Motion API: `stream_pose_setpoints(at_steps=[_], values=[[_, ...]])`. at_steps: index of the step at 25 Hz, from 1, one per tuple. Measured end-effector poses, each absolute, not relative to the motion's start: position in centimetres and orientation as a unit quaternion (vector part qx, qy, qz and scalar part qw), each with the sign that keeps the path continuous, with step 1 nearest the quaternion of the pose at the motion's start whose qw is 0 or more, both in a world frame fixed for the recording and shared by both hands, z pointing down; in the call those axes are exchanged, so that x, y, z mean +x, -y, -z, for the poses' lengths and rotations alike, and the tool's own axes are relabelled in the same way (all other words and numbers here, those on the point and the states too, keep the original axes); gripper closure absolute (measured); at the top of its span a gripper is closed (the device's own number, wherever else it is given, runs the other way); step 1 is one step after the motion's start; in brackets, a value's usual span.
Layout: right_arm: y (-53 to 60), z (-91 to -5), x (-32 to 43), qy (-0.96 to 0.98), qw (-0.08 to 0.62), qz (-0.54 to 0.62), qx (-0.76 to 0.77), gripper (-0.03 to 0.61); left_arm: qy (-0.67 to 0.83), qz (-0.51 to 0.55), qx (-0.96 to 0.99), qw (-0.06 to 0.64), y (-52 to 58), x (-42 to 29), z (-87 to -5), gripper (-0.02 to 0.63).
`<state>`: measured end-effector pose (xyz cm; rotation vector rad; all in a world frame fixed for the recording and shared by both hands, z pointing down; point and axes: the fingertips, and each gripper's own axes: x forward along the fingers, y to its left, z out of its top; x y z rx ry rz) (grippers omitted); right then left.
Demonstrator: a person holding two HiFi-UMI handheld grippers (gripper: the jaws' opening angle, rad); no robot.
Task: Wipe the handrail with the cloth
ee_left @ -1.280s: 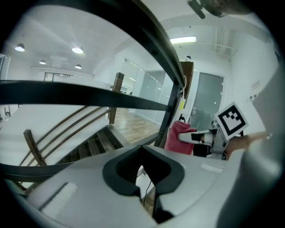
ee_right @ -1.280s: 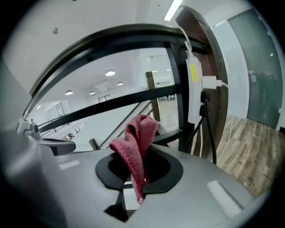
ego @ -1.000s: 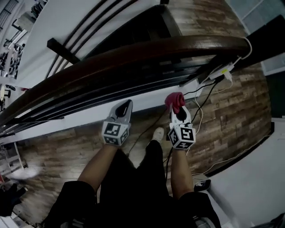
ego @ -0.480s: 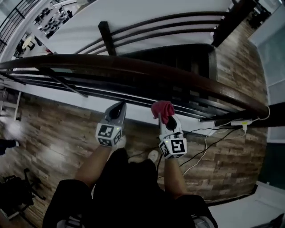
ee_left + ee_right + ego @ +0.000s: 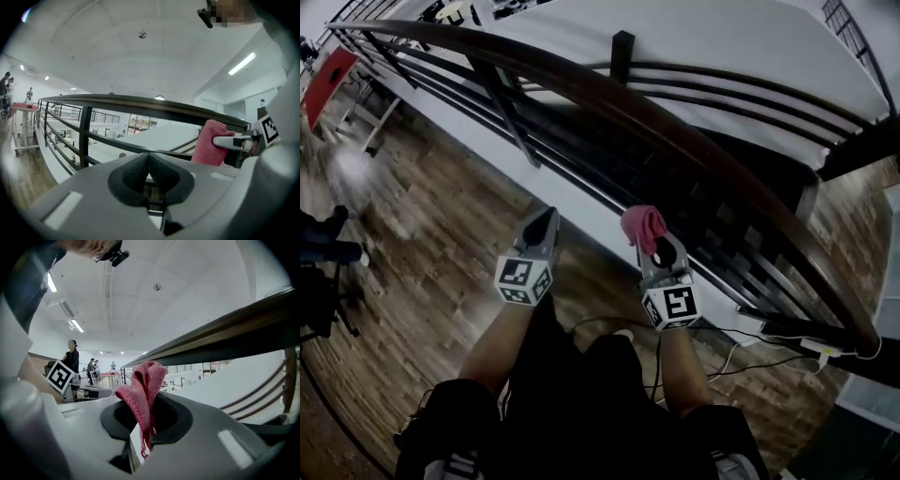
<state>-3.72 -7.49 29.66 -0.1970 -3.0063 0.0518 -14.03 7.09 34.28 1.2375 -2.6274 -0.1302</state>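
Observation:
A dark wooden handrail [image 5: 675,131] runs diagonally across the head view, from top left to lower right, above black metal bars. My right gripper [image 5: 649,236] is shut on a pink cloth [image 5: 642,225], bunched at its tip, just below and short of the rail. The cloth [image 5: 143,390] stands up between the jaws in the right gripper view, with the handrail [image 5: 225,338] passing above it. My left gripper [image 5: 542,225] is shut and empty, left of the right one and below the rail. In the left gripper view the handrail [image 5: 140,102] crosses ahead and the cloth [image 5: 210,143] shows at right.
A black baluster post [image 5: 502,103] stands ahead of the left gripper. White cables and a power strip [image 5: 820,352] lie on the wood floor at lower right. A red table [image 5: 323,80] and dark bags [image 5: 319,253] are at left. People stand far off [image 5: 72,357].
The head view has swung left, so the rail now runs diagonally. Both grippers keep their places below the rail, with the cloth still held in the right one.

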Motion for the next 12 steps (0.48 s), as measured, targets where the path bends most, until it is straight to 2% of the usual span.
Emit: stream_pose_setpoints(at_steps=[8, 12], values=[[0.9, -35.8, -14.3, 0.992, 0.051, -0.023, -0.114, 0.529, 0.904, 0.017, 0.414, 0.101, -11.9, -23.0, -41.2, 0.615], [-3.0, -39.6, -20.4, 0.988, 0.042, 0.012, -0.151, 0.529, 0.909, 0.013, 0.407, 0.086, -14.1, -28.7, -45.1, 0.615]])
